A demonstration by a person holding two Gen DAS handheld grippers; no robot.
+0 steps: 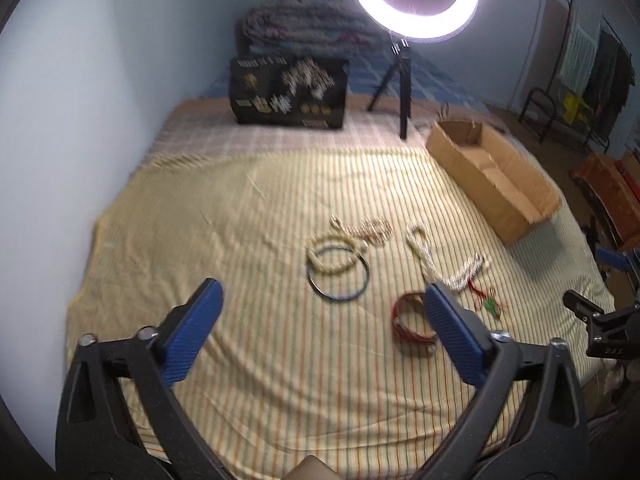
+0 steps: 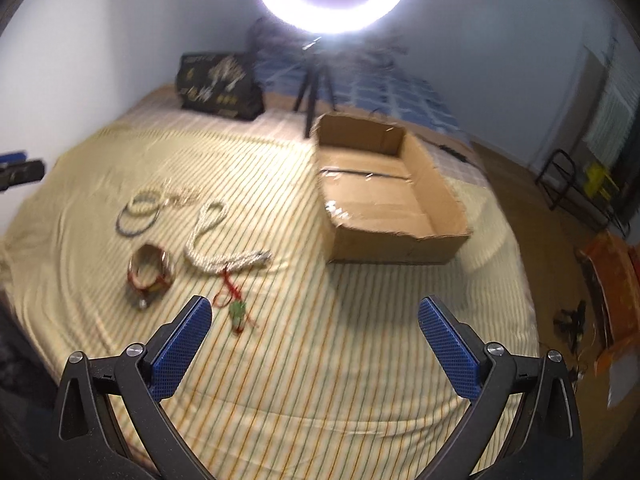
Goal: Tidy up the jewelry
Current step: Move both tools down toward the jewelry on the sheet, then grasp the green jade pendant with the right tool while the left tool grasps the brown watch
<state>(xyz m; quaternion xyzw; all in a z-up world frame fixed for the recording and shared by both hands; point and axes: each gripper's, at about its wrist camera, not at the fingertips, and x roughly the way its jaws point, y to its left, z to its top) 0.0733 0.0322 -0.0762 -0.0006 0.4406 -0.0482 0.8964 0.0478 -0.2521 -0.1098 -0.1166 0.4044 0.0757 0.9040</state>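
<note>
Jewelry lies loose on the striped sheet (image 2: 320, 360), both my grippers hovering above it with jaws spread and holding nothing.

My left gripper (image 1: 322, 300) partly hides the red bangles (image 1: 408, 320); beyond lie a dark ring (image 1: 338, 272) and white rope necklace (image 2: 216, 240). Blur smears the gold pieces. My right gripper (image 2: 316, 316) faces the cardboard box (image 2: 384, 196).

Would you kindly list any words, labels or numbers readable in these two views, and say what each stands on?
"DAS": faint raised letters on the black clamp at the right edge of the left wrist view; uncertain.
Black jewelry display board: a row of pale characters along its top edge, too blurred to read.
Cardboard box: no legible print.
</note>
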